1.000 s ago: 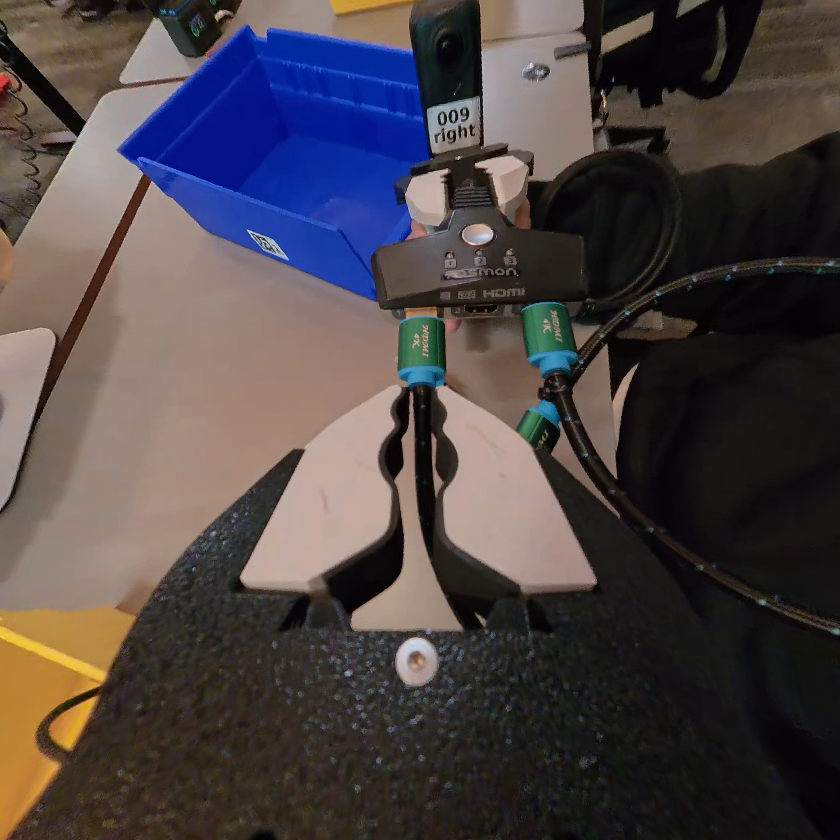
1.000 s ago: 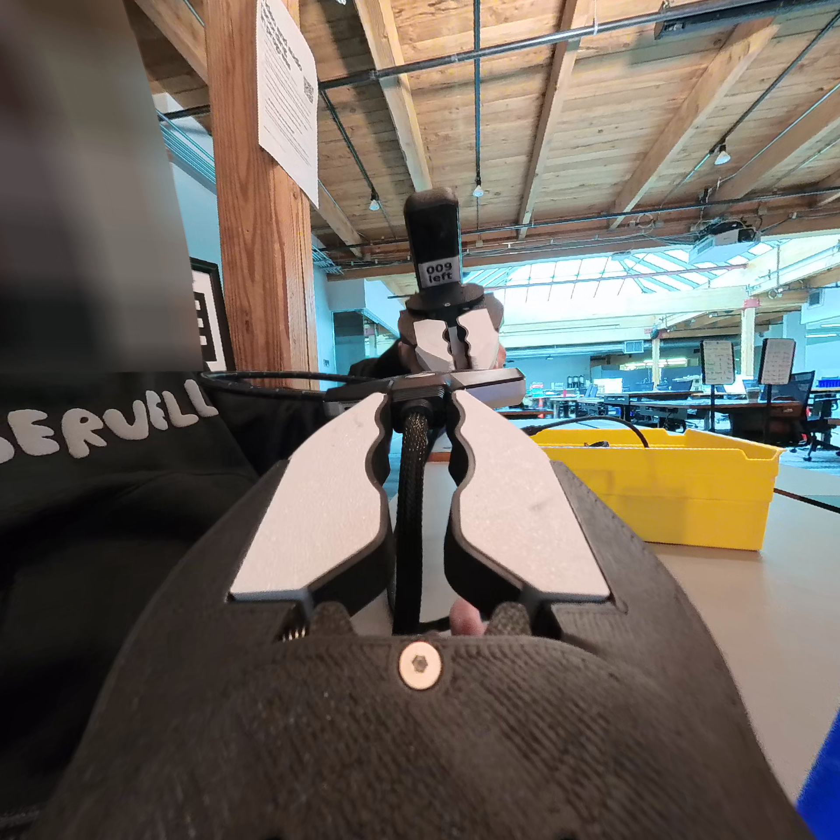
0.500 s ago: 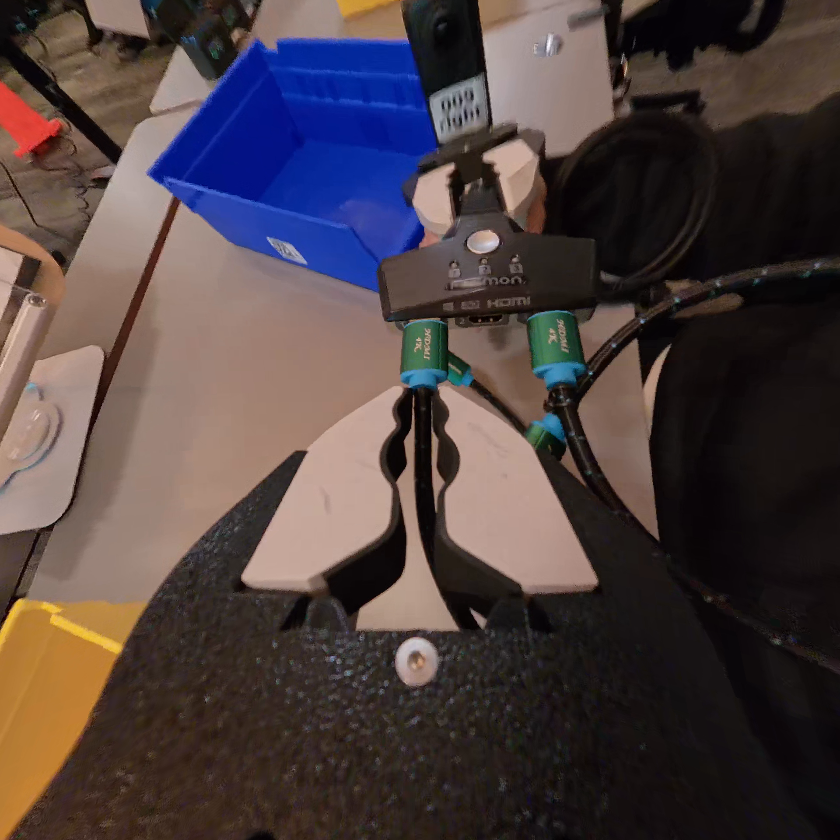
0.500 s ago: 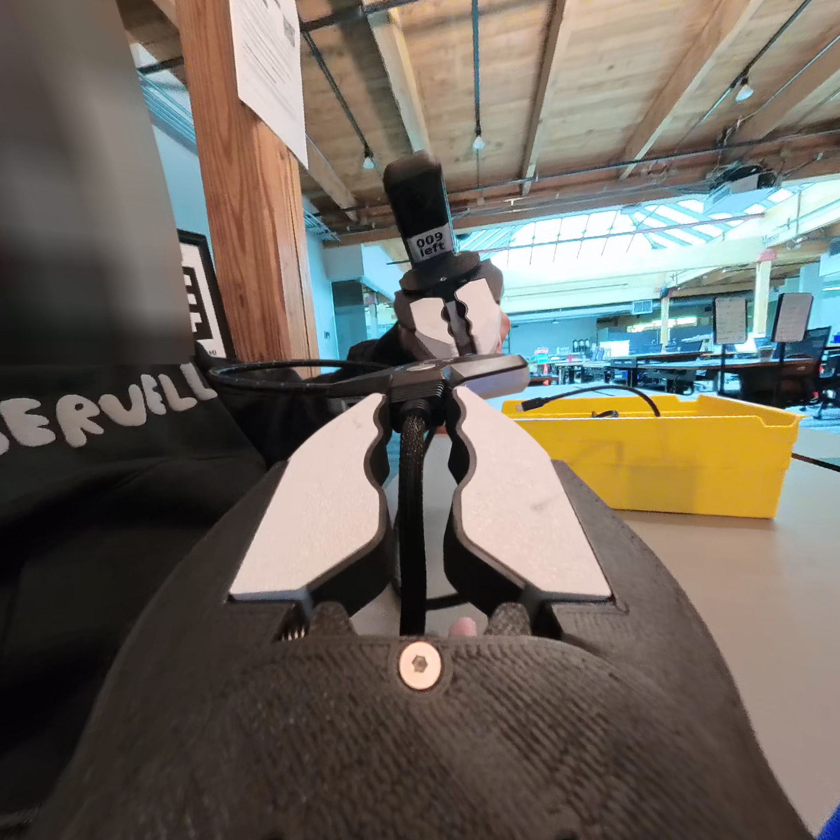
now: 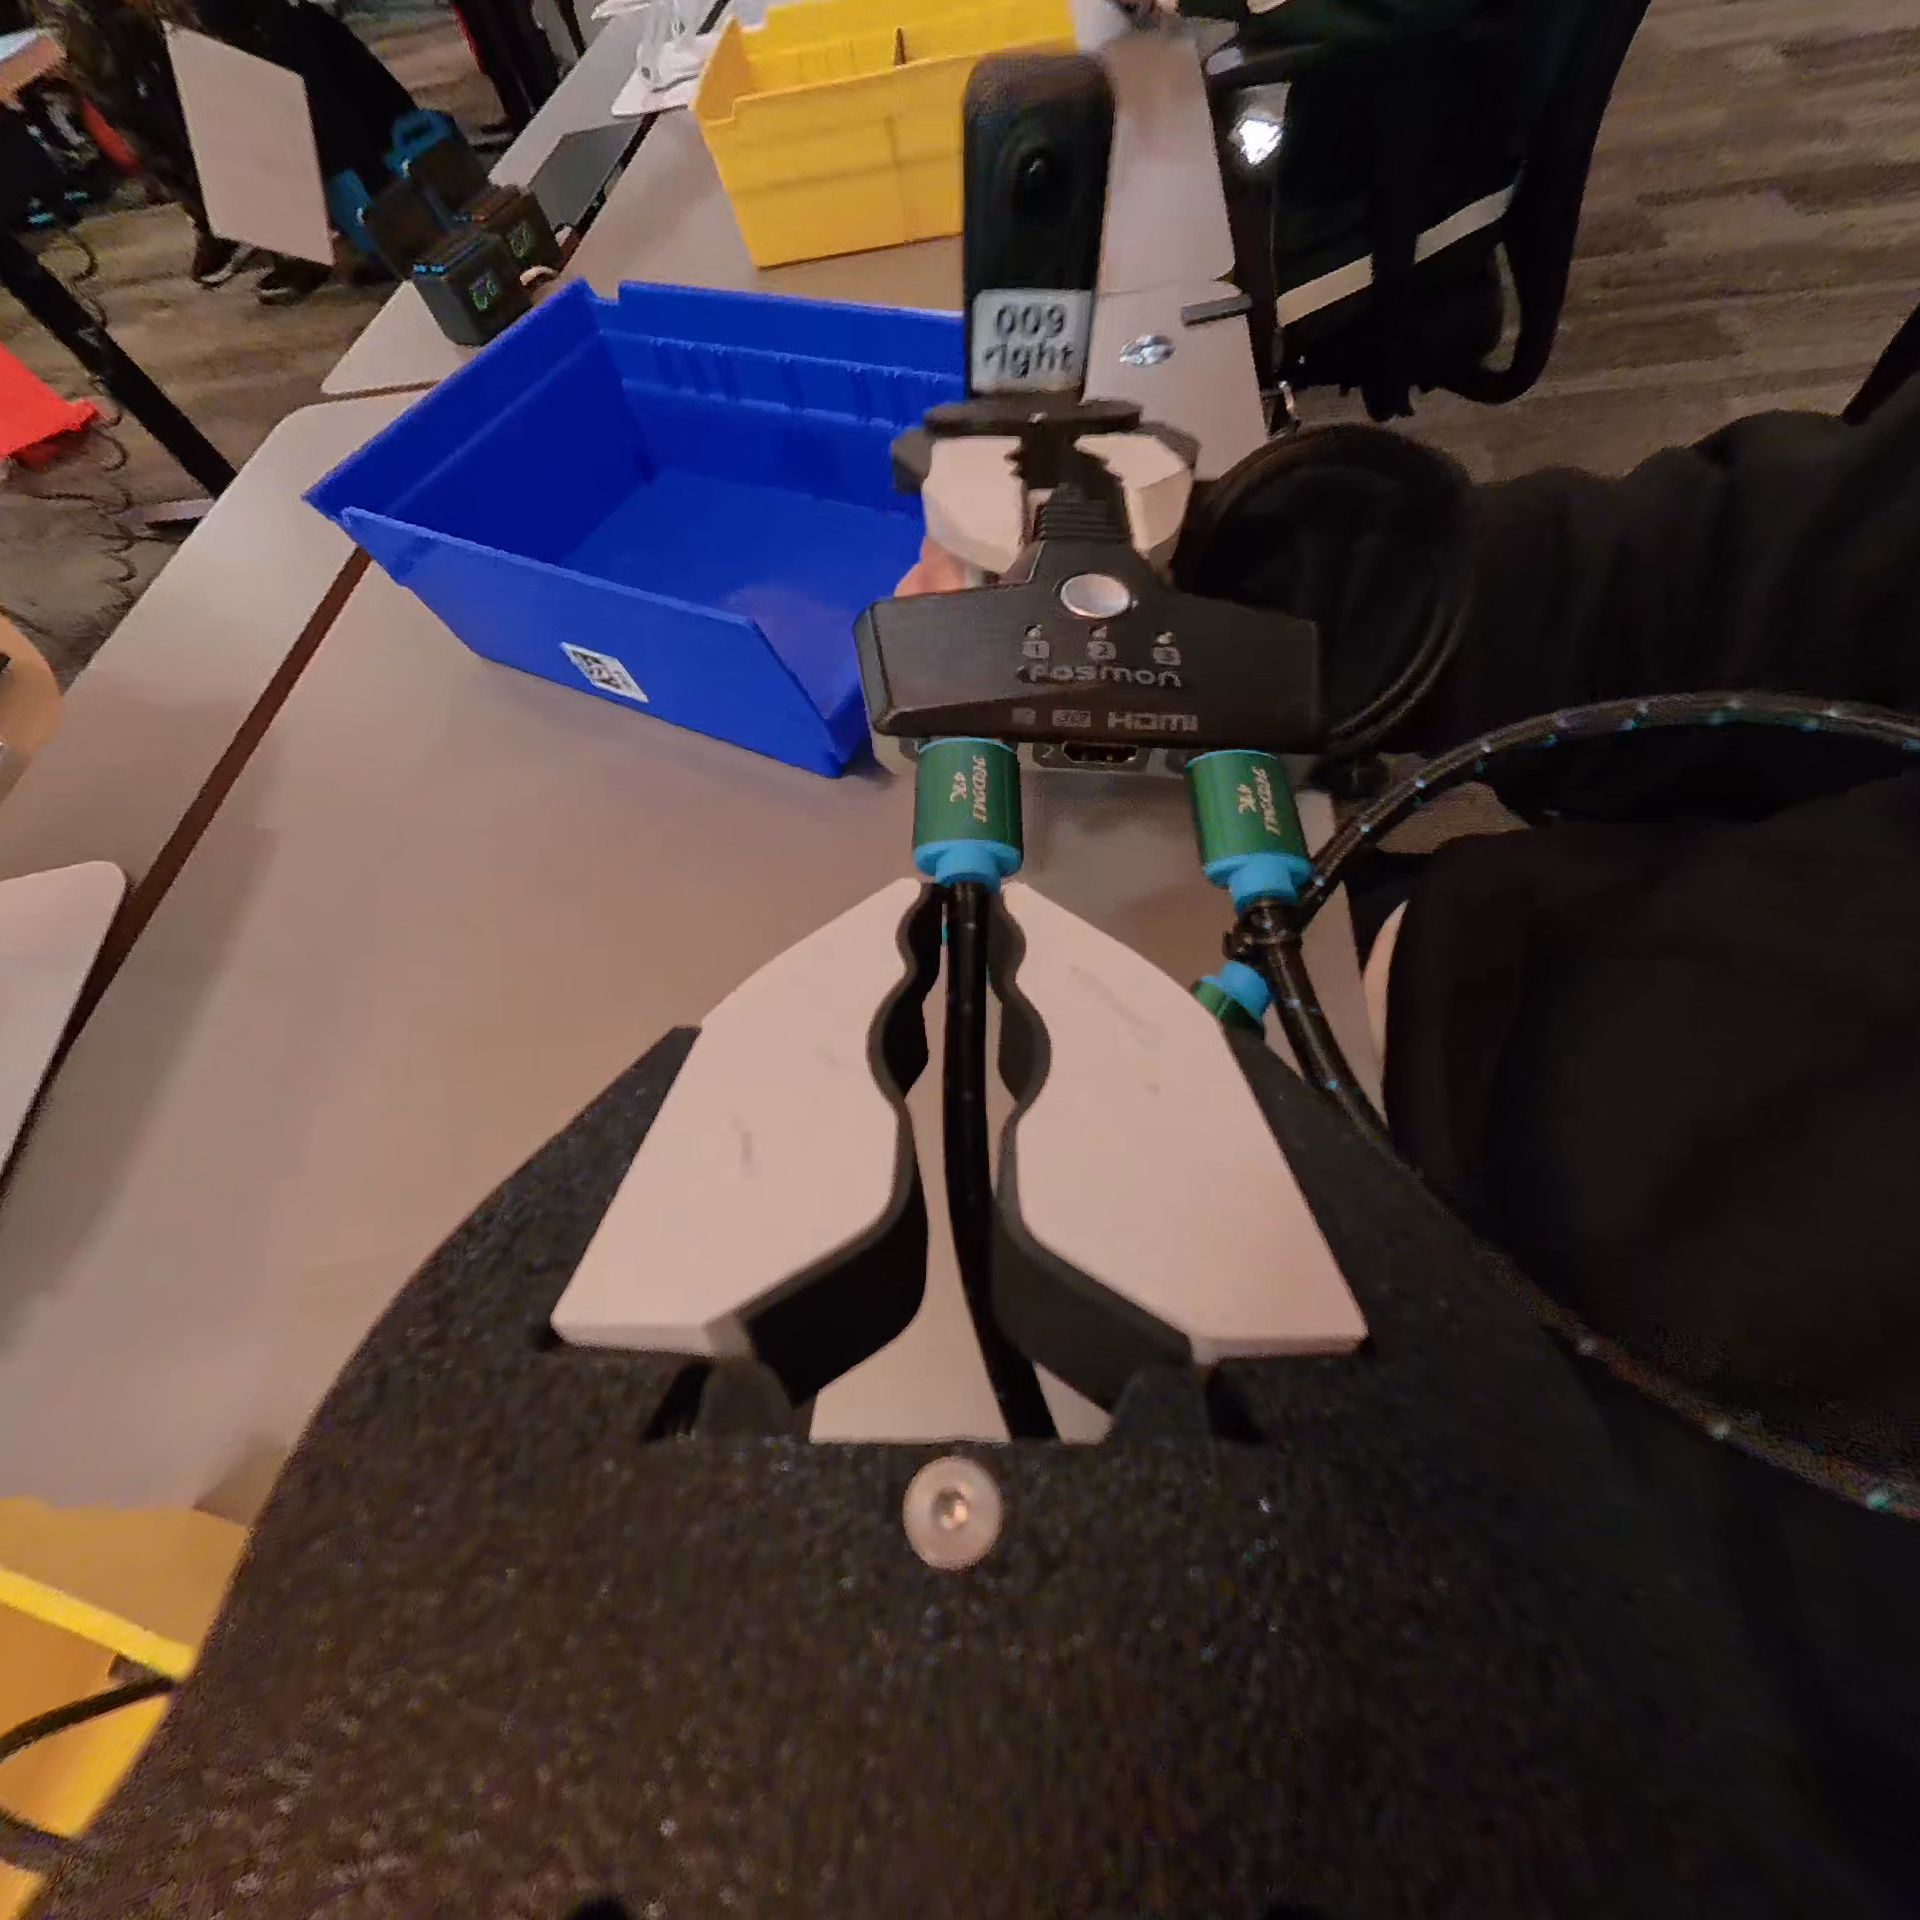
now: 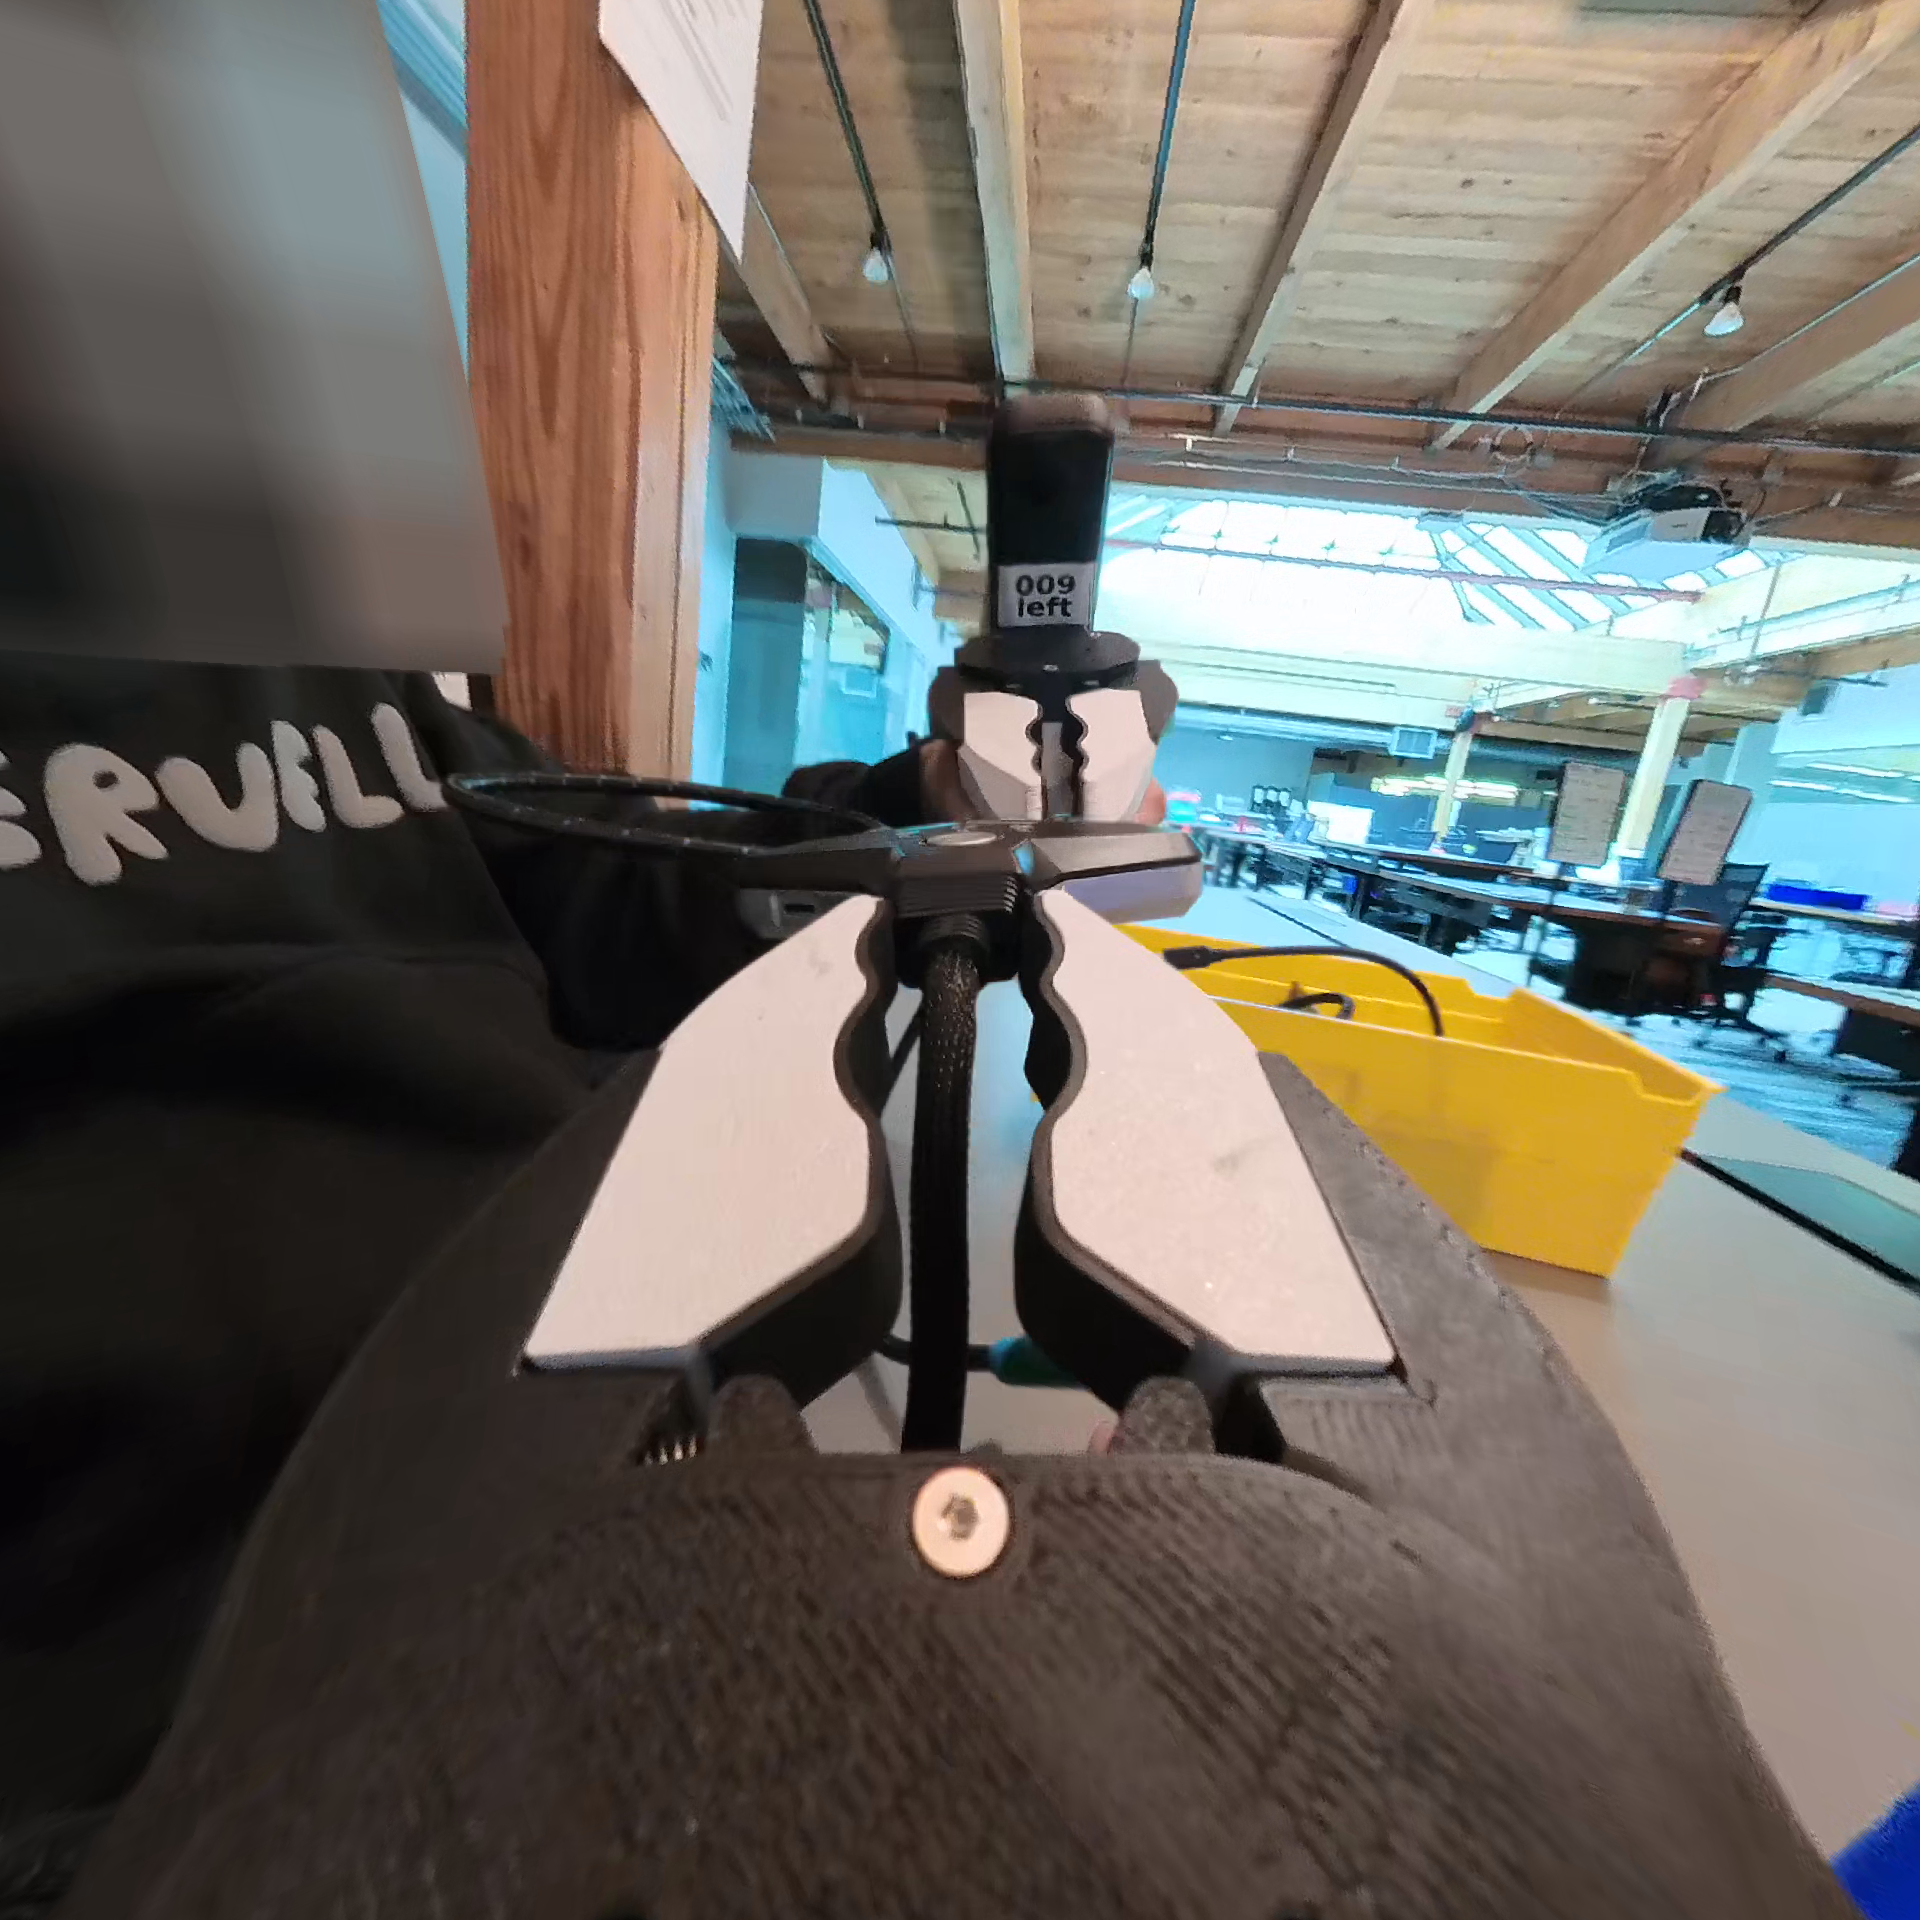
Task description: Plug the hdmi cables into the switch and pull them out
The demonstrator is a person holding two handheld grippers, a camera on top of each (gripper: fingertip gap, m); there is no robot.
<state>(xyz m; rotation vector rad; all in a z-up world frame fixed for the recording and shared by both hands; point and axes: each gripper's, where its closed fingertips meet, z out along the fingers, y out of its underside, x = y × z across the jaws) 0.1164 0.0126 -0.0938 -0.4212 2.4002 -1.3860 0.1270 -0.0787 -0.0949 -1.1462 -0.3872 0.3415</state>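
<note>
The grey worktop (image 5: pixel 436 997) carries a blue bin (image 5: pixel 665 540). Above it, the black switch (image 5: pixel 1091 665) hangs between both grippers. The right gripper (image 6: pixel 951 935) is clenched on the switch's braided lead (image 6: pixel 940 1122). The left gripper (image 5: pixel 961 914) grasps the cable (image 5: pixel 966 1091) just behind the green plug (image 5: pixel 966 795) seated in the switch's left port; a second green plug (image 5: pixel 1244 810) sits in the right port.

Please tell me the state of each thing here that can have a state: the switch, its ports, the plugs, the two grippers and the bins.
switch: held up above the table
left plug: plugged in
right plug: plugged in
middle port: empty
third plug: loose, not in the switch
left gripper: shut on the left plug's cable
right gripper: shut on the switch's own cable
blue bin: empty
yellow bin: holds a black cable
</note>
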